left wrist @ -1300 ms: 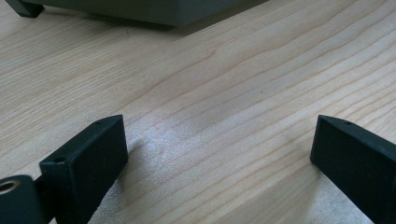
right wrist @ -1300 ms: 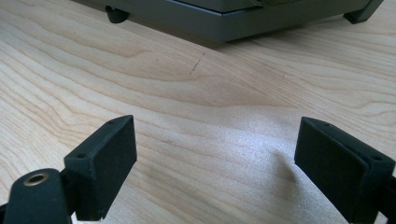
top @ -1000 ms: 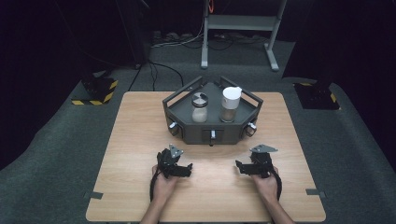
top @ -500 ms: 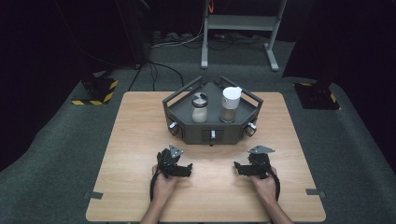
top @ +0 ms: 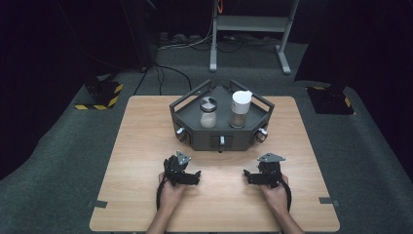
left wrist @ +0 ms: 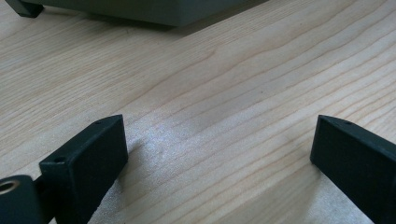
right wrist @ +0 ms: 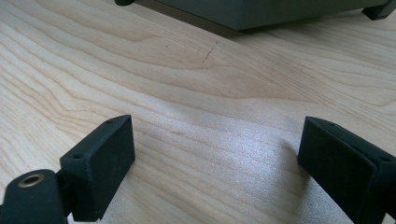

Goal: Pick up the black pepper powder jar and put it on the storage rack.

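nearest the camera, on the near half of the wooden surface point(top: 146, 146), two hands rest low, each with a hand-held gripper. left hand-held gripper point(top: 195, 176) sits left of centre, jaws apart with bare wood between them, nothing held; its own view shows the pads point(left wrist: 88, 158) spread wide over grain. right hand-held gripper point(top: 247, 174) sits right of centre, jaws apart too and just been opening a bit further, nothing between them in its own view, only wood between the pads point(right wrist: 102, 158). both point inward, toward each other.

further out, past mid-surface, dark grey angular tray point(top: 195, 139) with side handles and small knobs on the front, well apart from both grippers. in it, two containers upright, side by side: a clear glass jar with a dark-and-white lid point(top: 208, 113) on the left, a taller white-capped canister point(top: 240, 108) on the right, near each other, can't tell if touching. beyond the surface, grey floor point(top: 63, 141), a metal stand point(top: 249, 29), cables.

step in hand looks like the start pose, before any reach; no contact with anything yet. next move likely calls for lifting a gripper off the wood, going forward over the tray's front wall, and coming at one container with jaws wide enough for its body. tall canister looks tippy, so a lower grip is probably safer.
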